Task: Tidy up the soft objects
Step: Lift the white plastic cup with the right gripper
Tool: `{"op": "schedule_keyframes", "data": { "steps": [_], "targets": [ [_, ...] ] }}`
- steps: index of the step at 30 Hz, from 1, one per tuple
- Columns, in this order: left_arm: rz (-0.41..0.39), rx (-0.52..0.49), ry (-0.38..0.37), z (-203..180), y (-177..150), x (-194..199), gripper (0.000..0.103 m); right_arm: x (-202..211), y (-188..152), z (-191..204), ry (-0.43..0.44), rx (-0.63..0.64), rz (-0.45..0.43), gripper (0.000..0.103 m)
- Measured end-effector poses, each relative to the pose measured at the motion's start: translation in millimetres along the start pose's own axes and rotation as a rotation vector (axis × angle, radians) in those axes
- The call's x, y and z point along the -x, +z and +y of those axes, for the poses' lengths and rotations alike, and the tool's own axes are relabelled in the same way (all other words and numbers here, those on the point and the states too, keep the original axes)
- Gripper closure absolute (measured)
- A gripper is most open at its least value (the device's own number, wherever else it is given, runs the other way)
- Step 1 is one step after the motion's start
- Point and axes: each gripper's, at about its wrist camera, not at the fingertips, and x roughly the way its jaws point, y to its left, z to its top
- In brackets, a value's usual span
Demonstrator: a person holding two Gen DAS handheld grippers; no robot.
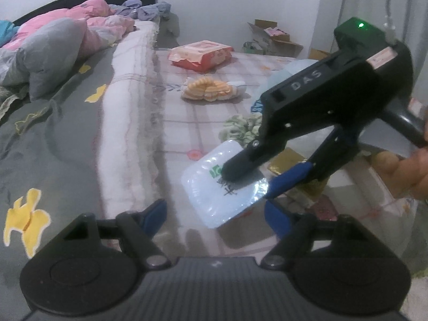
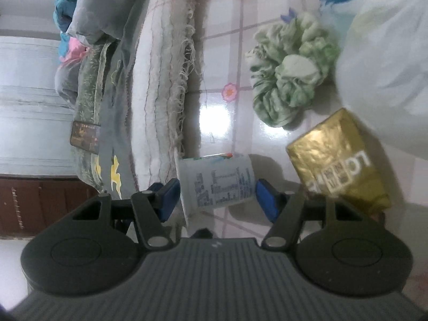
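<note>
Straddling a pale blue tissue pack [image 1: 224, 184], the right gripper [image 1: 252, 180] reaches in from three o'clock of the left wrist view, one dark finger lying across the pack's printed top and the blue-padded finger [image 1: 289, 180] at its right edge. In the right wrist view the same pack [image 2: 216, 182] sits between the two blue pads, which stand just beside its short ends; whether they actually press it cannot be told, though the jaws are spread to about the pack's width. The left gripper [image 1: 214, 216] hangs at six o'clock of its own view, jaws spread wide and holding nothing, with the pack's near corner between its blue fingertips.

The pack lies on a checked sheet [image 1: 187, 123] with small flower prints. At one o'clock from it in the right wrist view sits a green scrunchie [image 2: 289, 80], and at three o'clock a gold foil packet [image 2: 337, 160] with white lettering. A pale plastic bag [image 2: 388, 67] fills the two o'clock corner.

Farther off in the left wrist view, an orange striped plush item [image 1: 208, 89] lies at twelve o'clock from the pack, and a red wet-wipes pack [image 1: 200, 54] beyond it. A grey duvet with yellow shapes [image 1: 53, 123] covers the nine o'clock side, with pink bedding [image 1: 88, 16] at eleven o'clock. Cardboard boxes [image 1: 272, 37] stand near the wall at one o'clock.
</note>
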Motion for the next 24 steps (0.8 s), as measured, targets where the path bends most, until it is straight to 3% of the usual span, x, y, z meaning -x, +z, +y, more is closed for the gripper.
{"op": "schedule_keyframes", "data": {
  "steps": [11,24],
  "targets": [
    [-0.019,-0.053,-0.015,-13,1,-10,0.022,28,-8,-7,-0.034,0.058,-0.160,0.044],
    [-0.031,-0.099,-0.026,-23,6,-23,0.025,18,-7,-13,-0.011,0.025,-0.173,0.067]
  ]
}}
